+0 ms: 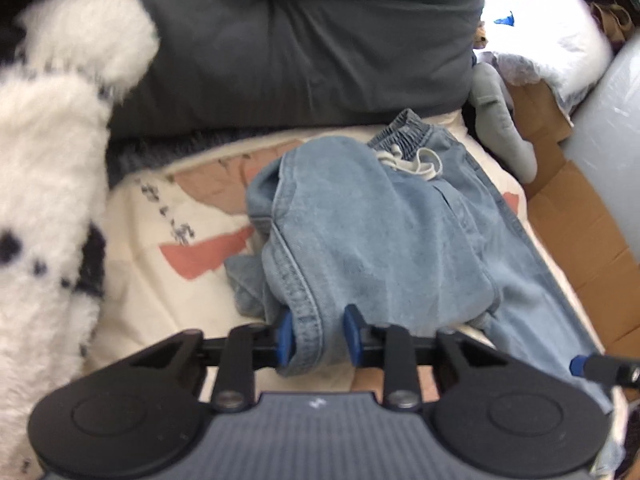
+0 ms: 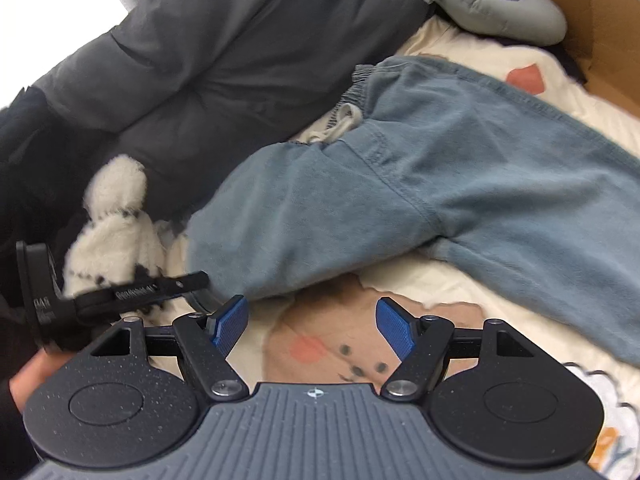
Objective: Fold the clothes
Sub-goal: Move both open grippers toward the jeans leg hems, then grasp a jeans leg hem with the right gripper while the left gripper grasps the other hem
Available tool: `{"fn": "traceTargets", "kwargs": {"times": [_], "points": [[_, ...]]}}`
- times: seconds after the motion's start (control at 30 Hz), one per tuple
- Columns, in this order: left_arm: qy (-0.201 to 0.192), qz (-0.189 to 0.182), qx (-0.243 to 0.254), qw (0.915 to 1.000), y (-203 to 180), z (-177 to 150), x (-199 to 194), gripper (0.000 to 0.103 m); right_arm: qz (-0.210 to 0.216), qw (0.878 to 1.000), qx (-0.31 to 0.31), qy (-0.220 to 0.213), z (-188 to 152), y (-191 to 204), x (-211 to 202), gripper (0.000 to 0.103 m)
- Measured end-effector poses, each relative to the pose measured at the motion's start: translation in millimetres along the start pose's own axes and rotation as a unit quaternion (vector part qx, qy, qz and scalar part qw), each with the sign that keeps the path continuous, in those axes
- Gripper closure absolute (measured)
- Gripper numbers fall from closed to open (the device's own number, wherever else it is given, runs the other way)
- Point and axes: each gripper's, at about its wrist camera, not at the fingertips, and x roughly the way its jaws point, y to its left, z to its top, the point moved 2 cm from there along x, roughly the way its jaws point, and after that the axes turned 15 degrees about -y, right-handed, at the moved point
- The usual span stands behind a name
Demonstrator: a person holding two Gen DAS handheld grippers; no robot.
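Only the left wrist view shows the left gripper [image 1: 318, 334] jaws clenched on the jeans [image 1: 360, 240] hem; right gripper [image 2: 314, 326] jaws gape empty.

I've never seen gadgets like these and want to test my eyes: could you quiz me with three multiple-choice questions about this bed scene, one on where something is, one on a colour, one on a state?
1. Where does the fluffy white toy lie in the left wrist view?
A. left of the jeans
B. on the jeans
C. inside the cardboard

2. What colour are the jeans?
A. black
B. light blue
C. red

3. What is between the right gripper pads?
A. a sock
B. the drawstring
C. nothing

Answers: 1 A, it fills the left edge. 2 B, pale denim. 3 C, only the printed bedsheet shows behind the gap.
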Motion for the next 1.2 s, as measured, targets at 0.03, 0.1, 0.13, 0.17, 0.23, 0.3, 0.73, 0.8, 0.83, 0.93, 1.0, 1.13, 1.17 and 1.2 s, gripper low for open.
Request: {"fn": "traceTargets", "kwargs": {"times": [0.03,0.1,0.13,0.17,0.23,0.3,0.73,0.8,0.83,0.93,1.0,1.13,1.17,1.2], "points": [[-0.007,-0.004,0.002,1.0000,-3.4,1.6,-1.7,0.082,0.008,1.000,0.008,0.001,1.7,0.3,3.7,0.027],[-0.023,-0.015,0.011,0.9996,-12.4,4.7,-5.2,0.085,0.022,1.000,0.011,0.002,5.6,2.9,9.5,0.027],[-0.030,-0.020,0.018,0.9992,-17.6,6.0,-6.5,0.087,0.028,1.000,0.013,0.002,7.7,4.1,12.2,0.027],[-0.037,-0.027,0.022,0.9987,-22.8,7.2,-7.5,0.088,0.032,0.999,0.015,0.002,10.2,5.1,14.7,0.027],[-0.042,-0.047,0.026,0.9977,-32.4,8.9,-6.3,0.091,0.033,0.999,0.014,0.002,16.2,7.2,19.4,0.027],[-0.045,-0.064,0.029,0.9965,-40.3,8.1,-2.2,0.092,0.035,0.999,0.017,-0.001,22.4,7.9,23.9,0.027],[-0.051,-0.128,0.022,0.9902,-71.1,-11.6,22.6,0.092,0.049,0.998,0.017,0.041,45.0,9.8,72.3,0.028],[-0.051,-0.134,0.021,0.9894,-73.1,-14.7,24.1,0.092,0.050,0.997,0.016,0.056,44.7,10.7,84.1,0.029],[-0.051,-0.137,0.021,0.9891,-74.2,-16.3,24.9,0.092,0.051,0.997,0.017,0.064,43.8,11.1,90.4,0.030],[-0.050,-0.145,0.023,0.9880,-76.8,-19.5,25.8,0.092,0.054,0.994,0.018,0.090,41.3,11.3,108.9,0.033],[-0.048,-0.149,0.029,0.9872,-79.2,-21.3,25.6,0.092,0.048,0.993,0.020,0.103,39.3,9.9,119.8,0.039],[-0.040,-0.154,0.047,0.9861,-83.3,-23.6,25.4,0.092,0.048,0.988,0.050,0.138,35.6,5.6,137.8,0.059],[-0.037,-0.156,0.051,0.9857,-83.8,-23.7,25.2,0.092,0.051,0.987,0.055,0.145,35.0,5.1,141.1,0.062],[-0.034,-0.159,0.055,0.9851,-84.4,-23.8,24.4,0.092,0.053,0.986,0.054,0.148,34.9,5.6,142.8,0.077]]}}
